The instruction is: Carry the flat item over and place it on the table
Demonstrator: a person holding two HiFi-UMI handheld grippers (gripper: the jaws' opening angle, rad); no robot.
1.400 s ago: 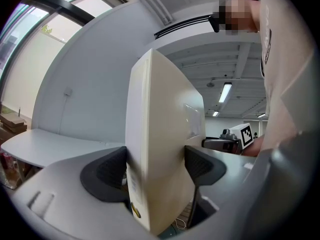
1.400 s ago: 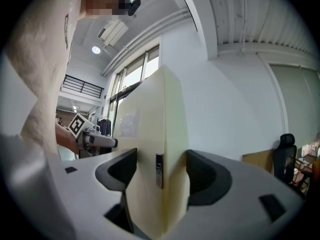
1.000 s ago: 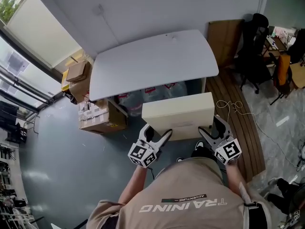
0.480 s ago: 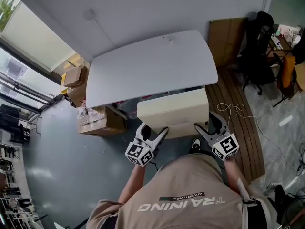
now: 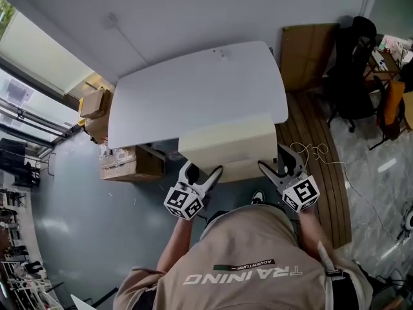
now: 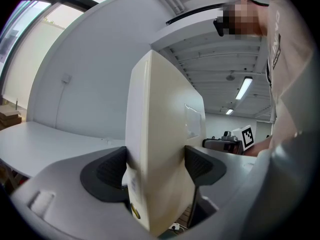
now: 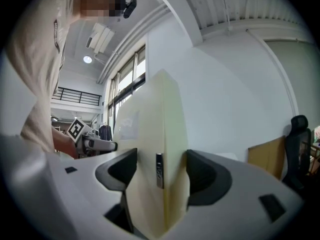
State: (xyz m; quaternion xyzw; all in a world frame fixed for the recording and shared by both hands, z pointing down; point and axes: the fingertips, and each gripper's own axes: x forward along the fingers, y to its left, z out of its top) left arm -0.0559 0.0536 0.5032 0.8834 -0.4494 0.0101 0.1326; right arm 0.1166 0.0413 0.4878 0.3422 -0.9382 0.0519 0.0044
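I've got the left gripper (image 5: 203,171) and right gripper (image 5: 273,163) each clamped on the cream board (image 5: 226,144). It's at the table (image 5: 193,89) edge, carry nearly done, not yet set down.

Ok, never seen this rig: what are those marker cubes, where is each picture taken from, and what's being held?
No robot: a person holds a two-jaw gripper in each hand; the marker cubes belong to them. The top-down picture comes from a camera on the person's head. The other two come from cameras riding on the left gripper and right gripper, looking along their jaws. Both are shut on a cream flat box, held at the near edge of the white table, whose top looks bare.
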